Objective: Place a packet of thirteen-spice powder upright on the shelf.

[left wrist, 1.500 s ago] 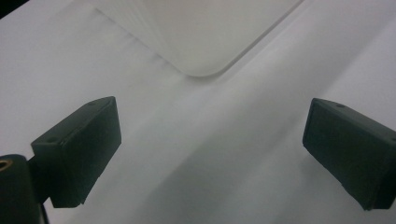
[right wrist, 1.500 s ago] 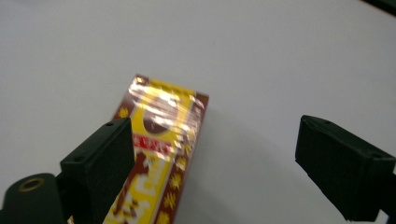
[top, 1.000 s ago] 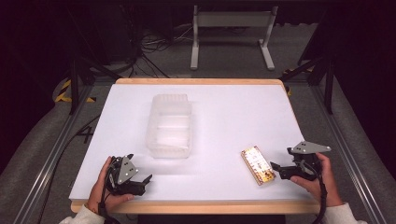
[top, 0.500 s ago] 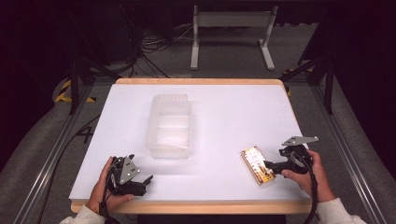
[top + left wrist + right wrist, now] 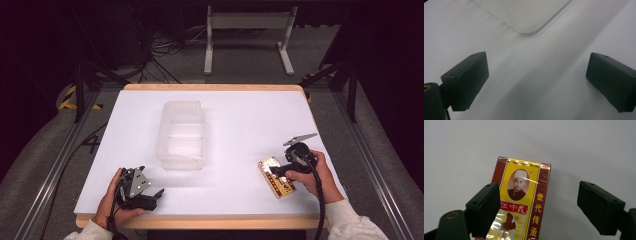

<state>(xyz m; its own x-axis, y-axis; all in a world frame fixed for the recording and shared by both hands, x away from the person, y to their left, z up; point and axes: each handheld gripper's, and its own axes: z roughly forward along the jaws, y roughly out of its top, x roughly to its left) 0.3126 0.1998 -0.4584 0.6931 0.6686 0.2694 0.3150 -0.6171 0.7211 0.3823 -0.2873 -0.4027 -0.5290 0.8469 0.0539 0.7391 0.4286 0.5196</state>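
Right gripper point(image 5: 537, 206) half-open, jaws just closing, over yellow-and-red box point(image 5: 521, 202) flat on tabletop point(image 5: 240, 125), pads not touching; left gripper point(image 5: 537, 82) wide, empty.

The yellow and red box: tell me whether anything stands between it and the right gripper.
Nothing visible does. The right gripper hangs right over the yellow and red box, its jaws apart and just closing in, the box lying flat on the white table between them.
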